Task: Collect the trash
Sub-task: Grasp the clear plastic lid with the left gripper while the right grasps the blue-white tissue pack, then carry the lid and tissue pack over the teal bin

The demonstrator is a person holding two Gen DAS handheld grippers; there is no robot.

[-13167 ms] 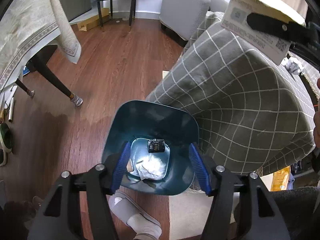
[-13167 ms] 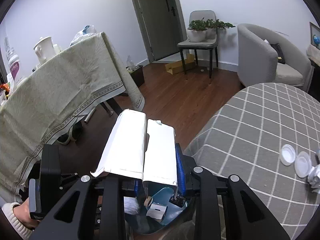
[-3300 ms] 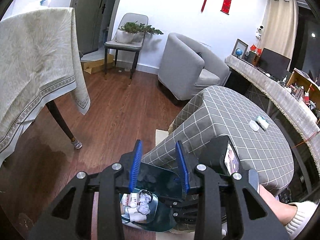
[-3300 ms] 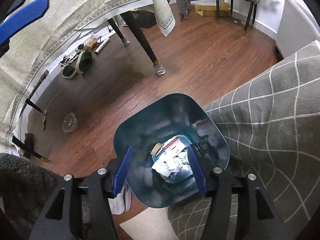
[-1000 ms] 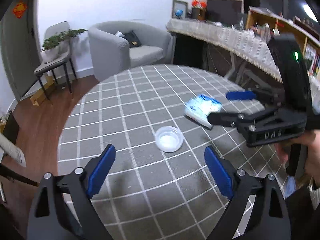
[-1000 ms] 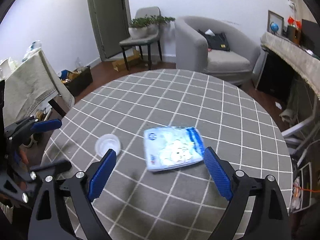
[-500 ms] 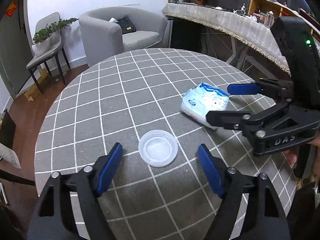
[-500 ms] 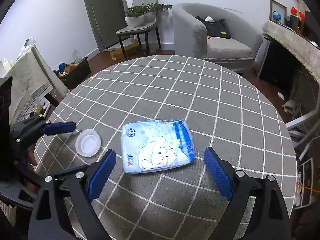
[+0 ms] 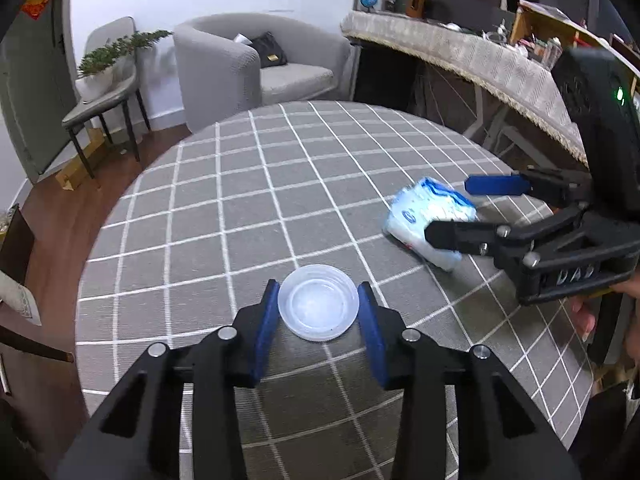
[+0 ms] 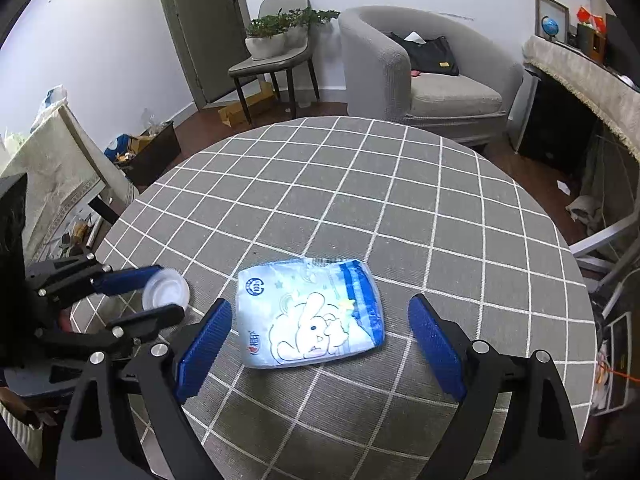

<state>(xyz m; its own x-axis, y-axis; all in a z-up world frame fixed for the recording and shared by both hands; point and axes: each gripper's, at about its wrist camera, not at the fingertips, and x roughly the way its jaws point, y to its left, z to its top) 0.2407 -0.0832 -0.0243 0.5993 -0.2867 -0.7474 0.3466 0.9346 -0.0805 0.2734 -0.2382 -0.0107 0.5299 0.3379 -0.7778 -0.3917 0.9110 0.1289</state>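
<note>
A clear plastic lid (image 9: pixel 318 306) lies on the round table with a grey checked cloth (image 9: pixel 240 208). My left gripper (image 9: pixel 318 292) straddles it; its jaws are closing and the blue pads (image 9: pixel 267 316) touch the lid's rim on both sides. The right wrist view shows the same lid (image 10: pixel 166 290) inside the left gripper (image 10: pixel 168 291). A blue and white soft packet (image 10: pixel 310 318) lies flat near the table's middle (image 10: pixel 400 200). My right gripper (image 10: pixel 320 307) stands open around it, pads clear of it on each side. From the left wrist view the packet (image 9: pixel 416 220) sits between the right gripper's fingers (image 9: pixel 450 210).
A grey armchair (image 10: pixel 420 68) and a chair holding potted plants (image 10: pixel 280 52) stand beyond the table. A long cloth-covered sideboard (image 9: pixel 480 56) runs along the right. Another cloth-draped table (image 10: pixel 52 168) is at the left. A person's hand (image 9: pixel 584 316) holds the right gripper.
My left gripper came forward over the lid and its jaws narrowed from wide apart down to the lid's rim. The right gripper sank a little toward the packet and stayed wide.
</note>
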